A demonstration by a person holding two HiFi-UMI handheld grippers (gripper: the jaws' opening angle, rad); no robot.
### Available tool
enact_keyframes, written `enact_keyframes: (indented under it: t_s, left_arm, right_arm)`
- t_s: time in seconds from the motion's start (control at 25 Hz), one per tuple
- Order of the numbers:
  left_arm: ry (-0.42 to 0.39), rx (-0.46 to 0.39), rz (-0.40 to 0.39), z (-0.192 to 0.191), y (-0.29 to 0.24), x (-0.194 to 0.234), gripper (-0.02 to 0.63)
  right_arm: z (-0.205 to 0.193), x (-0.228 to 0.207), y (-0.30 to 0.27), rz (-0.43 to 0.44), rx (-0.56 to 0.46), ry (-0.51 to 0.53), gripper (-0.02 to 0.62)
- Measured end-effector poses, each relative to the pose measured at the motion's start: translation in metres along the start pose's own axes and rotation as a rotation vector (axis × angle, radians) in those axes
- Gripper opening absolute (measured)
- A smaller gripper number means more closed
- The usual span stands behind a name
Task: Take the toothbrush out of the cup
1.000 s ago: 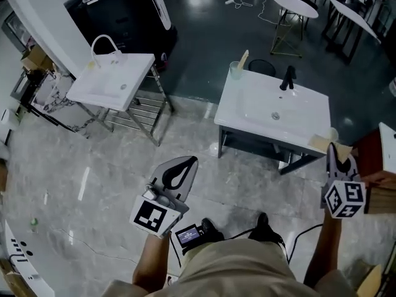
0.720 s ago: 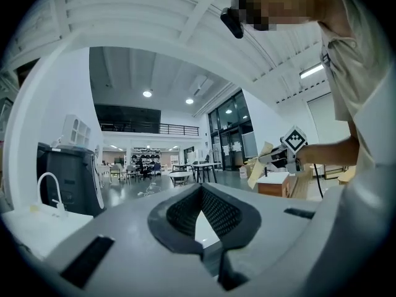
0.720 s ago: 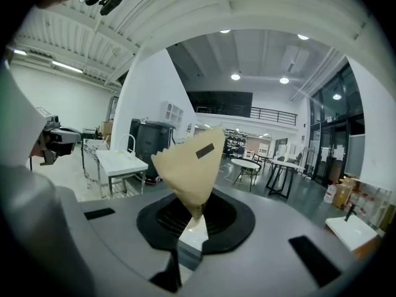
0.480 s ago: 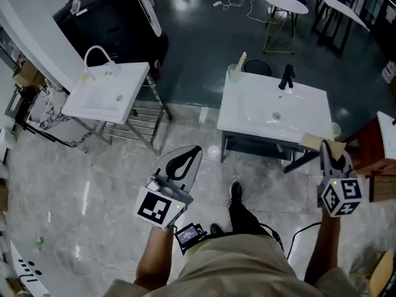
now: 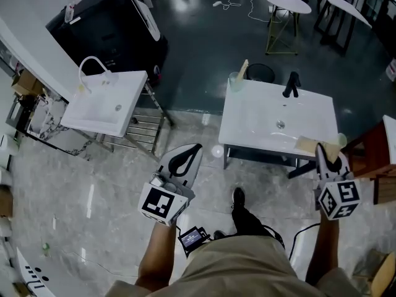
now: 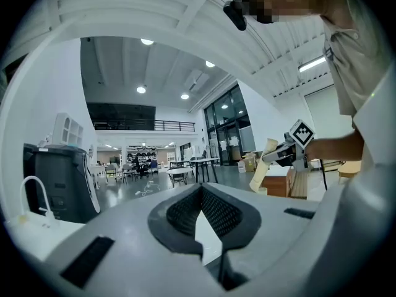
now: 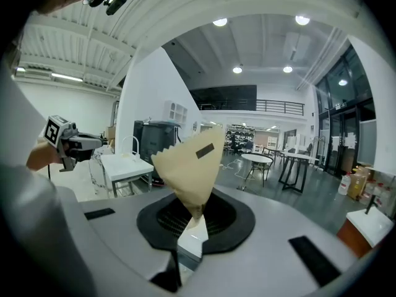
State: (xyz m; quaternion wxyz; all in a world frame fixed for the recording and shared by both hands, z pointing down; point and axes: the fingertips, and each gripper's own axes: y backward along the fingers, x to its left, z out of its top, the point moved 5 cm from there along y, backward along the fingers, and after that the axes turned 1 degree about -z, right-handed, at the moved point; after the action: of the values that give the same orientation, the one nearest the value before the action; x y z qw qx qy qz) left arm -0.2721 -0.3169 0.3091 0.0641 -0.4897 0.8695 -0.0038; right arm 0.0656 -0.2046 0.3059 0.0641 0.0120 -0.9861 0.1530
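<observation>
Toothbrush leaning in cup

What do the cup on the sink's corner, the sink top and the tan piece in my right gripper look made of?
Cup: translucent, pale green, so plastic or glass; too small to tell which.
Sink top: glossy white, with soft reflections, likely ceramic or cast stone.
Tan piece: matte, folded to a point, zigzag-cut edge, probably paper or thin card.
</observation>
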Motion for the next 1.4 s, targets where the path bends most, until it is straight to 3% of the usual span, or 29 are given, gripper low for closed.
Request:
enact_keyframes:
  t_s: [0.4,0.76,0.92,1.12,1.4]
  left_arm:
    - [0.018,0.089,-0.061,-0.059,-0.190,0.077,0.006]
    - [0.012,0.200,-0.101,-0.144,-0.367,0.127,0.008]
    - [0.002,0.248,-0.075,-0.182,-0.421,0.141,0.013]
    - [-0.019,0.291,-0.053,-0.228,-0.489,0.158,0.102]
    - [-0.034,0.361,-0.055,-0.261,-0.527,0.161,0.104]
  right_arm:
    - [-0.025,-0.059,-0.110,0.005,0.084,-0.063,0.028]
    - [-0.074,-0.105,-0.203,0.026,0.168,-0.134,0.028]
    - [-0.103,-0.114,-0.231,0.043,0.218,-0.167,0.028]
    - [-0.138,-0.129,-0.270,0.056,0.251,-0.187,0.028]
    - [-0.163,-0.138,-0.287,0.067,0.290,-0.212,0.028]
